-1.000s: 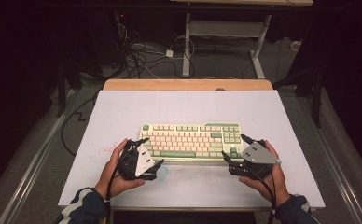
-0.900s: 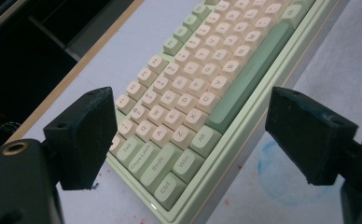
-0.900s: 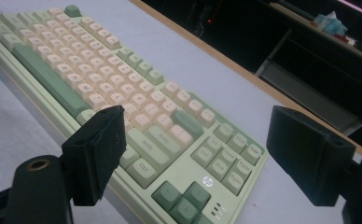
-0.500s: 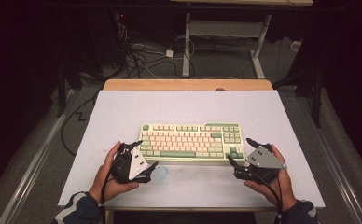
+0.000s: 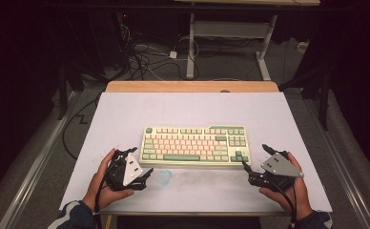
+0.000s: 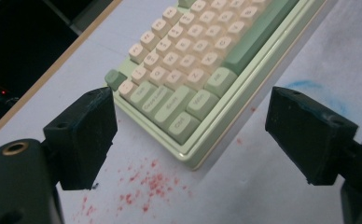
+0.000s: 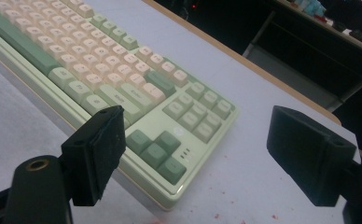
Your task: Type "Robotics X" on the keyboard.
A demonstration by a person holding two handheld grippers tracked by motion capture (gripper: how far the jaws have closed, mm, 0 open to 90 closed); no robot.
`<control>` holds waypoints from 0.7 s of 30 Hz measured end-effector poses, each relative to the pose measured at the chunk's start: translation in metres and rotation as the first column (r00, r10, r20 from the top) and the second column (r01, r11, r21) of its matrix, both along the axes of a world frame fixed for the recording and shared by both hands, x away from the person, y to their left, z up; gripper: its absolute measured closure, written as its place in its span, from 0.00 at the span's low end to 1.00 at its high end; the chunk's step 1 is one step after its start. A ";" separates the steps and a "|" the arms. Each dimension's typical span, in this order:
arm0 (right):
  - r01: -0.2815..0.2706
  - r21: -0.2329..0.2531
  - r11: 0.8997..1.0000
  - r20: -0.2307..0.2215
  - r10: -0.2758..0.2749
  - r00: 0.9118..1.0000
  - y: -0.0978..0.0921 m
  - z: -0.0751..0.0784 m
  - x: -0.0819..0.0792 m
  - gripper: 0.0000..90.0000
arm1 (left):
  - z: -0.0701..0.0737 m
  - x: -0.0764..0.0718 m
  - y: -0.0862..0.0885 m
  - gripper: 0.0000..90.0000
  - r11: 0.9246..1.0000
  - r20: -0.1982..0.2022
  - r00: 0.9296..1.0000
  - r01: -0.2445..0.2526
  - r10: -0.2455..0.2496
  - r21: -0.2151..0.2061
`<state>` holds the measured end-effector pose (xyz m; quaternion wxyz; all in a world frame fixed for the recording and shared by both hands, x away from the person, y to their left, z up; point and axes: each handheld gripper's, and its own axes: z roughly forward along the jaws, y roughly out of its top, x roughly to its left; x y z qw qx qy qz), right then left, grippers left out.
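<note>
Lying flat on a pale lilac table (image 5: pixel 126 114), a green and cream keyboard (image 5: pixel 195 145) sits slightly nearer the person's edge than the far edge, roughly centred from side to side. Its long axis runs left to right across the table, parallel to the near edge. The long green space bar row faces the person, and the function row points away toward the far wooden edge strip.

At the keyboard's left end, the left gripper (image 5: pixel 145 175) is held in the person's left hand (image 5: pixel 102 183), close to the near left corner of the keyboard without touching it. In the left gripper view, its two black jaws stand wide apart and hold nothing, and the keyboard's near left corner lies between and beyond them, with red specks (image 6: pixel 142 186) on the table just below and a blue smear (image 6: pixel 309 88) to the right.

At the keyboard's right end, the right gripper (image 5: pixel 251 172) is held in the person's right hand (image 5: pixel 288 191), just beside the near right corner. In the right gripper view, its jaws are likewise spread wide and empty, with the arrow-key corner of the keyboard lying between them.

In the high view, a small blue smudge (image 5: pixel 164 176) marks the table just in front of the keyboard.
</note>
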<state>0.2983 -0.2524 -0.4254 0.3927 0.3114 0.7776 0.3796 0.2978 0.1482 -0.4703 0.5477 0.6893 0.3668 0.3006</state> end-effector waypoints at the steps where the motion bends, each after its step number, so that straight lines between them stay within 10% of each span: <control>1: 0.005 -0.001 1.000 0.001 -0.005 1.000 -0.002 -0.001 0.000 0.23 | -0.001 0.000 0.002 0.17 1.000 -0.004 1.000 -0.002 0.002 -0.001; 8: 0.031 -0.007 0.999 -0.017 -0.031 0.999 -0.015 -0.009 -0.001 0.23 | -0.010 0.000 0.015 0.17 0.999 -0.004 1.000 -0.030 0.030 0.031; 21: 0.138 0.008 0.990 -0.089 -0.136 0.987 -0.055 -0.030 0.000 0.25 | -0.031 0.006 0.038 0.17 0.997 -0.131 0.989 -0.063 0.068 0.040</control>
